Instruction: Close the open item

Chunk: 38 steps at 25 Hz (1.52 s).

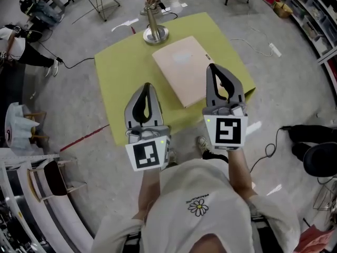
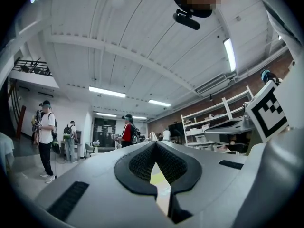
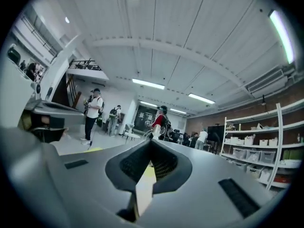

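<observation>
A flat pale pink folder-like item (image 1: 181, 67) lies closed on the yellow-green table (image 1: 118, 70), near its right side. In the head view both grippers are held up in front of me, above the table's near edge. My left gripper (image 1: 147, 86) hangs over the table's front left part, its jaws met at the tip with nothing between them. Over the pink item's near right edge, my right gripper (image 1: 210, 66) is also shut and empty. Both gripper views look out level across the room, so my left gripper (image 2: 154, 144) and right gripper (image 3: 151, 140) show only closed tips there.
A metal lamp (image 1: 155, 30) with a round base stands at the table's far edge, just behind the pink item. Cables (image 1: 258, 46) run over the floor around the table. Shelving (image 1: 310, 20) lines the right side. People stand far off in both gripper views.
</observation>
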Tool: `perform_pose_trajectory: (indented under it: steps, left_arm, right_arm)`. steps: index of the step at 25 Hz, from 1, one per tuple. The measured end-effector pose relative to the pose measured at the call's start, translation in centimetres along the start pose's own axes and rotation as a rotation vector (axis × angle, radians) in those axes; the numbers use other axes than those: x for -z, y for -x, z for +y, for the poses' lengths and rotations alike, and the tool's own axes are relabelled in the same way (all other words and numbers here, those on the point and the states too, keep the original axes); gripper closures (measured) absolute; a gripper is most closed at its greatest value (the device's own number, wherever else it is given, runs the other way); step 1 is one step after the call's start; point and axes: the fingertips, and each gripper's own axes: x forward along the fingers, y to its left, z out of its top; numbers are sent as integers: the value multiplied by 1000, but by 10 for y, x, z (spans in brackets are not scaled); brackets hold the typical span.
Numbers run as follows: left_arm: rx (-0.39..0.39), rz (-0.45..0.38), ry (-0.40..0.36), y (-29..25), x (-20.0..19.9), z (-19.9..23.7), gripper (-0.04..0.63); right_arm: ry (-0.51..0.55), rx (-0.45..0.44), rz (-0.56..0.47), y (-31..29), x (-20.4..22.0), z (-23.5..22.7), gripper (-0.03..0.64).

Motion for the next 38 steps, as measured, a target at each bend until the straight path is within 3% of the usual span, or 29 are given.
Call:
perform_pose_trajectory:
  steps: [6,15,38]
  left_arm:
    - [-17,-8,-23,9,-8,-3,581]
    - [-1,-14,-20,10,-8,-8,581]
    - [-27,-7,-36,12,-6,1,581]
  right_arm:
    - [-90,-6,-16,35,5,16,606]
    - [-90,-13,34,46,18,21,606]
    - [-110,7,26,49,19,13,606]
